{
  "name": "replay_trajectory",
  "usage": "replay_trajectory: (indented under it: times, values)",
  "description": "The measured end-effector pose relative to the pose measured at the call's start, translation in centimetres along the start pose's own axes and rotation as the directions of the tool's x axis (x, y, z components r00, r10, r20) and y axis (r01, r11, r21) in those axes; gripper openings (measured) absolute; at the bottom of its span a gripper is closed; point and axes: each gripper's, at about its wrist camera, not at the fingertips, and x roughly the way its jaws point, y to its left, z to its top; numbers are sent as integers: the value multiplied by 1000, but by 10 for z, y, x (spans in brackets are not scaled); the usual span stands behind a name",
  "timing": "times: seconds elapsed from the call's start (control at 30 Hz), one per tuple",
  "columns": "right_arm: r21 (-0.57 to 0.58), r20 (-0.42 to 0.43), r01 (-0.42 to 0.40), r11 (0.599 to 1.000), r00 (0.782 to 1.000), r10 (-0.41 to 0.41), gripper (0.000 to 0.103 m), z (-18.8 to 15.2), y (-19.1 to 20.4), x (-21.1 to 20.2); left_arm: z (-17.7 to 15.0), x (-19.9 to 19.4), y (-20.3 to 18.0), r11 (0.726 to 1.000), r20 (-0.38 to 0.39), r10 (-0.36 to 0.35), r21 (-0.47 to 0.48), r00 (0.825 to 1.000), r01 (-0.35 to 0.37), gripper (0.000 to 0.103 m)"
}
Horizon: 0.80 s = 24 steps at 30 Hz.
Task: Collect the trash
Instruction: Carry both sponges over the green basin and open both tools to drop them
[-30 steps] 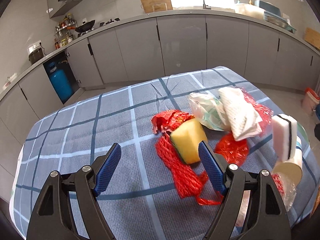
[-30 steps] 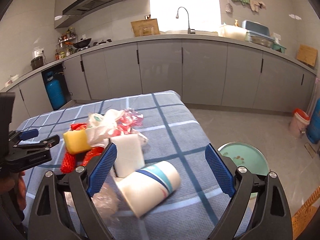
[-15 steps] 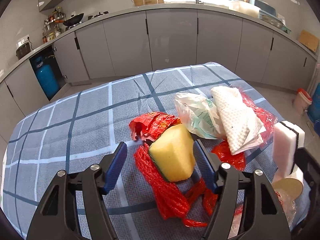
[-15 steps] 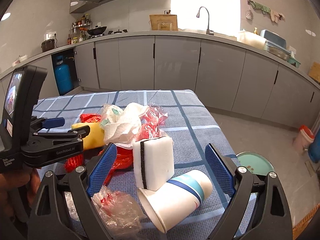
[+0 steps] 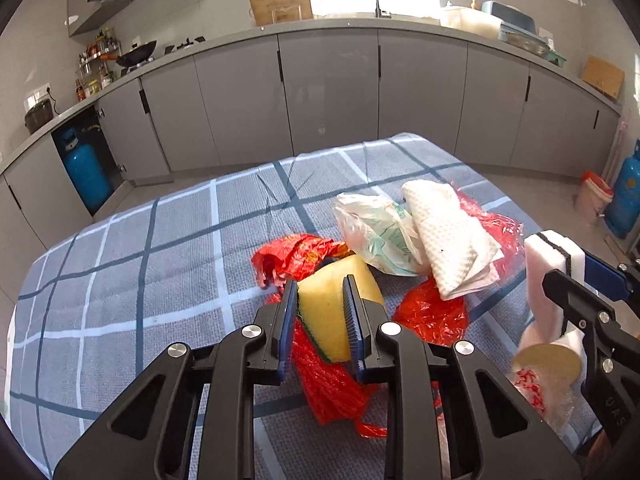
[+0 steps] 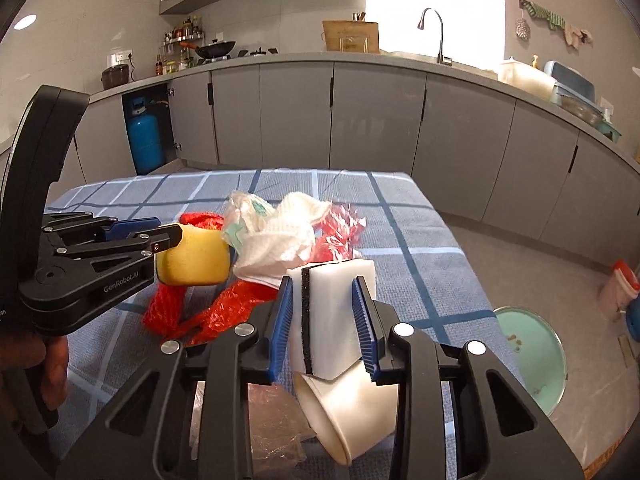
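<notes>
A pile of trash lies on the blue checked tablecloth. My left gripper has its jaws closing on a yellow sponge, and the pads press its sides above a red mesh bag. My right gripper has its jaws closing on a white sponge with a black stripe; both pads touch it. That sponge leans on a white paper cup lying on its side. In the right wrist view the left gripper holds the yellow sponge at left.
A crumpled paper towel, a white-green plastic bag and red plastic film lie behind the sponges. Clear wrap sits beside the cup. A green round bin stands on the floor past the table's right edge.
Both grippers have gone from wide open to closed in: the left around the yellow sponge, the right around the white sponge. The right gripper also shifted left over the cup.
</notes>
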Motion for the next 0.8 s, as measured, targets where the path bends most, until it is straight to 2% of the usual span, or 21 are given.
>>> replay_trajectory:
  times: [0.37, 0.8]
  values:
    - [38, 110, -13, 999, 994, 9, 31, 15, -5, -35, 22, -51, 5, 998, 153, 56, -8, 987, -56, 23]
    - [75, 189, -15, 997, 982, 0, 32, 28, -22, -62, 38, -71, -16, 999, 213, 28, 29, 977, -35, 23]
